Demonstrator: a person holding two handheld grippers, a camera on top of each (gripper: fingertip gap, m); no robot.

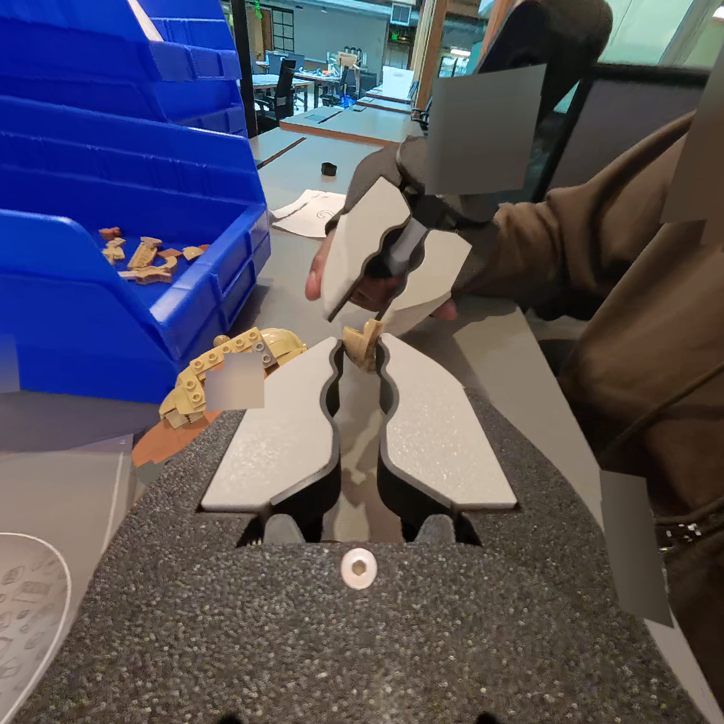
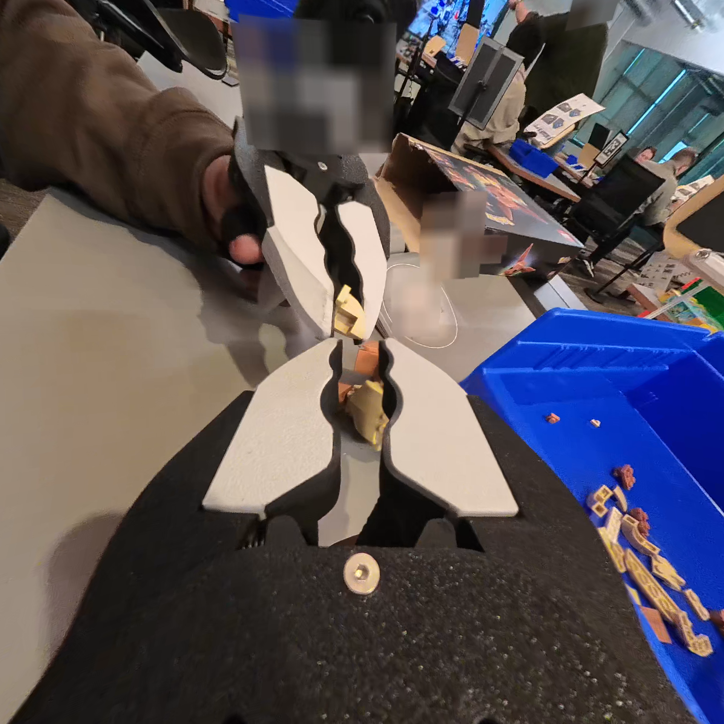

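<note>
Tan toy-brick piece (image 1: 362, 346) sits pinched at the tips of the left gripper (image 1: 359, 346), its two grey pads pressing it from either side, held above the grey table (image 1: 489, 364). Only the left wrist view shows the right gripper (image 1: 358, 313) from outside: slightly parted, nothing between its tips, one tip just above the tan piece. Its own view shows that narrow gap with only the table and a tan-and-brown brick model (image 2: 368, 411) (partly hidden) lying beyond, plus loose bricks in a blue bin (image 2: 587, 376).
</note>
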